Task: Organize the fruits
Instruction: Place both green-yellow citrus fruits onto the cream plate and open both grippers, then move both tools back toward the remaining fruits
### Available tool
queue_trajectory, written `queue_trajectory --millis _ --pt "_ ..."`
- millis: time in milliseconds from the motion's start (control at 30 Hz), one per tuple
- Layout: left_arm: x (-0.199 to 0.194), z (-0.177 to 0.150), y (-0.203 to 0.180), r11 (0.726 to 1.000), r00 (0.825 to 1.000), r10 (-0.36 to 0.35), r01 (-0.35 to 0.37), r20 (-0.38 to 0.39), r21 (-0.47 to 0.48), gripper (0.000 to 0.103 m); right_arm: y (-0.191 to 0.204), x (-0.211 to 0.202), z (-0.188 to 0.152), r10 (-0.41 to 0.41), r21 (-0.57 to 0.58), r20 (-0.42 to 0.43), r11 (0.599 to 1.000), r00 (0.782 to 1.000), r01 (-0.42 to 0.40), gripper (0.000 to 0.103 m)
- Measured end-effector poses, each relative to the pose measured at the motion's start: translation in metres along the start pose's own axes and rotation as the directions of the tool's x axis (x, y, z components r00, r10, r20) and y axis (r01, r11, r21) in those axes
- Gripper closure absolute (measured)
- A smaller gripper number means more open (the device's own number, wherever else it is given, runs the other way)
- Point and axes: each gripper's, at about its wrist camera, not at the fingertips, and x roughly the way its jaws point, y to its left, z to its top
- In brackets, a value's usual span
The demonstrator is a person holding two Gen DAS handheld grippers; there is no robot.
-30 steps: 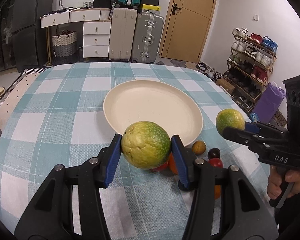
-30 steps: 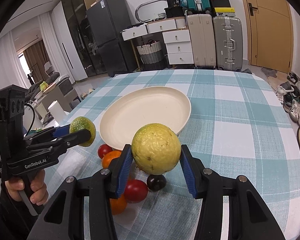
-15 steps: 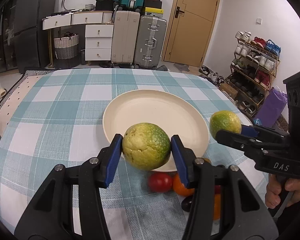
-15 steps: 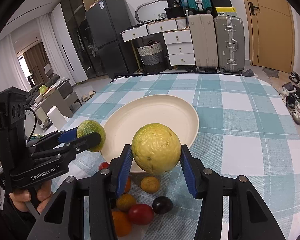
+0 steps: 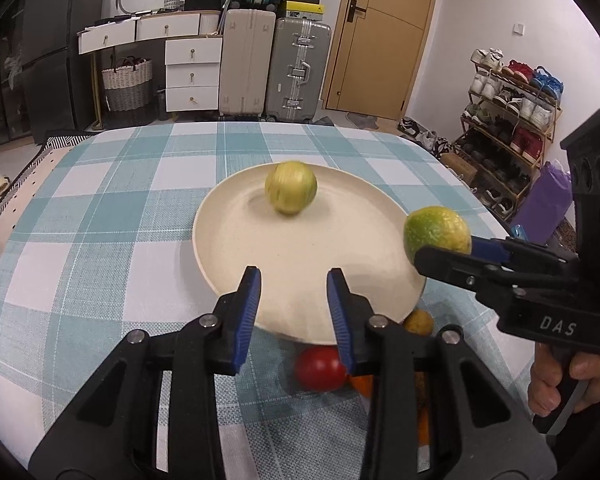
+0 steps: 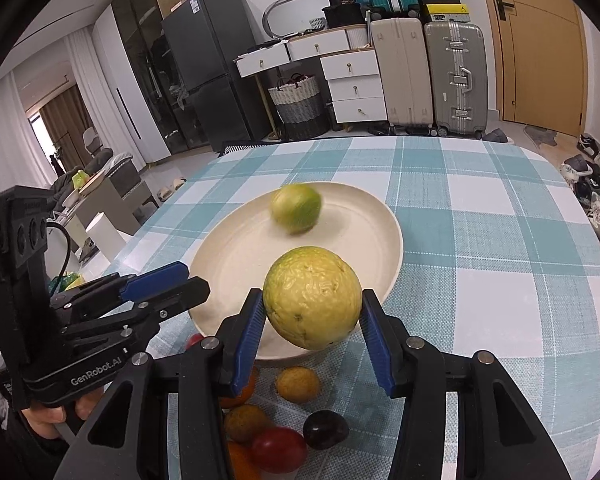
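A cream plate (image 5: 340,276) (image 6: 236,264) sits on the checked tablecloth. A yellow-green fruit (image 5: 291,193) (image 6: 296,208) lies blurred on the plate's far side. My left gripper (image 5: 294,300) (image 6: 172,284) is open and empty over the plate's near rim. My right gripper (image 6: 312,316) is shut on a second yellow-green fruit (image 6: 313,297) (image 5: 436,236) just above the plate's near right edge. Small fruits lie on the cloth in front of the plate: a red one (image 5: 320,368) (image 6: 278,450), an orange one (image 6: 242,394), a yellow one (image 6: 298,384) and a dark one (image 6: 325,429).
The table (image 5: 80,240) is round, with its edges dropping off left and right. Beyond it stand suitcases (image 5: 276,68), white drawers (image 5: 192,72), a door (image 5: 384,36) and a shoe rack (image 5: 512,120). A fridge (image 6: 204,76) stands at the back left.
My left gripper has opened and let go of its fruit, which now rolls on the plate's far side. My right gripper has moved closer over the plate's edge, still holding its fruit.
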Motion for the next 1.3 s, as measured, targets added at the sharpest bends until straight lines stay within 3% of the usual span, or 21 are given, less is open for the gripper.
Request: queue_trajectory --millis 300,367,433,500,567,700,767,900,1300 --pt "-0.008 -0.002 0.002 1.0 1.0 -0.009 0.009 0.01 -0.005 0.068 -0.003 -0.004 0.004 -0.005 0.014 0.022 1.0 1.0 0.005 0.052" --pt "-0.013 -0.004 0.003 1.0 1.0 -0.003 0.003 0.018 -0.004 0.059 -0.005 -0.008 0.003 -0.008 0.011 0.025 1.0 1.0 0.008 0.052" --pt "-0.019 -0.006 0.003 1.0 1.0 0.008 -0.008 0.029 -0.004 0.047 -0.006 -0.013 0.001 -0.016 0.01 0.028 1.0 0.999 0.016 0.044" --pt "-0.027 -0.009 0.005 1.0 0.999 0.016 -0.015 0.045 -0.01 0.036 -0.007 -0.018 -0.002 -0.03 0.008 0.027 1.0 0.999 0.029 0.029" --pt "-0.033 -0.01 0.006 0.999 0.998 0.029 -0.028 0.054 -0.017 0.021 -0.008 -0.023 -0.004 -0.042 0.003 0.034 0.999 0.999 0.042 0.024" --pt "-0.046 -0.016 0.006 0.999 0.998 0.038 -0.038 0.059 -0.01 0.015 -0.011 -0.033 -0.01 -0.049 0.007 0.04 0.999 0.998 0.049 0.01" --pt "-0.051 -0.02 0.005 0.998 0.997 0.055 -0.054 0.06 -0.008 0.002 -0.012 -0.036 -0.012 -0.055 0.01 0.041 0.998 0.998 0.054 0.004" --pt "-0.061 -0.025 0.006 0.998 0.996 0.059 -0.059 0.068 -0.009 0.001 -0.015 -0.042 -0.017 -0.082 0.018 0.031 0.997 0.996 0.082 0.0" --pt "-0.08 -0.035 -0.004 0.998 0.996 0.058 -0.059 0.064 0.01 0.001 -0.014 -0.056 -0.034 -0.091 -0.001 0.017 0.996 0.996 0.091 0.0"
